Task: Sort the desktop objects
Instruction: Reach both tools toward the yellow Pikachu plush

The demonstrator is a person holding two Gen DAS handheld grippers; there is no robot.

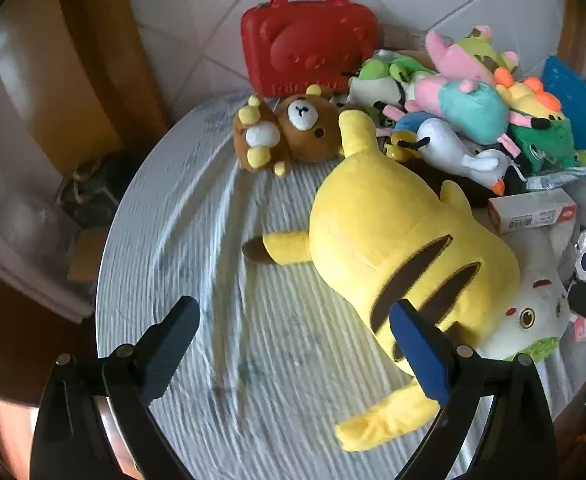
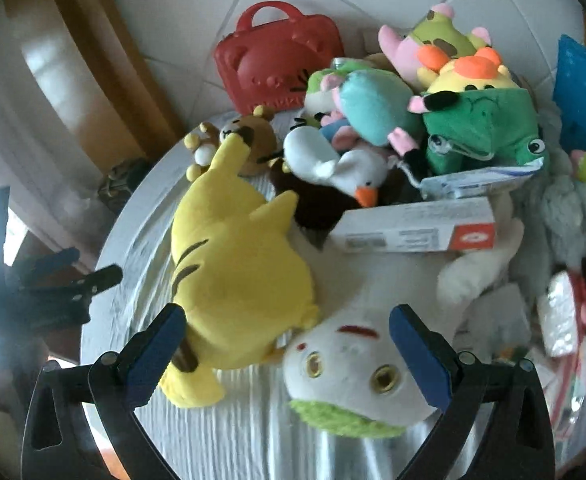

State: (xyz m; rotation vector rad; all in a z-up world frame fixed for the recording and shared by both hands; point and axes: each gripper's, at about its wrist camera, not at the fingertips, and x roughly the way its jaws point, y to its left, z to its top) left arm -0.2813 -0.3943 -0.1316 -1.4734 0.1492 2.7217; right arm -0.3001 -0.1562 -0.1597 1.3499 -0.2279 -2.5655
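A big yellow Pikachu plush (image 1: 393, 248) lies face down on the round white table (image 1: 197, 264); it also shows in the right wrist view (image 2: 237, 264). My left gripper (image 1: 293, 332) is open above the table, its right finger over the plush's striped back. My right gripper (image 2: 285, 340) is open and empty, its jaws spread over the Pikachu's rear and a white cat plush (image 2: 357, 364). The cat plush also shows in the left wrist view (image 1: 537, 312). A brown bear plush (image 1: 289, 132) lies at the back.
A red plastic case (image 1: 309, 36) stands against the tiled wall. A pile of small plush toys (image 2: 413, 112) fills the back right, with a white goose (image 2: 341, 168) and a white-and-red carton (image 2: 417, 228). A blue object (image 2: 581, 92) stands far right. The left gripper (image 2: 45, 280) shows at the table's left edge.
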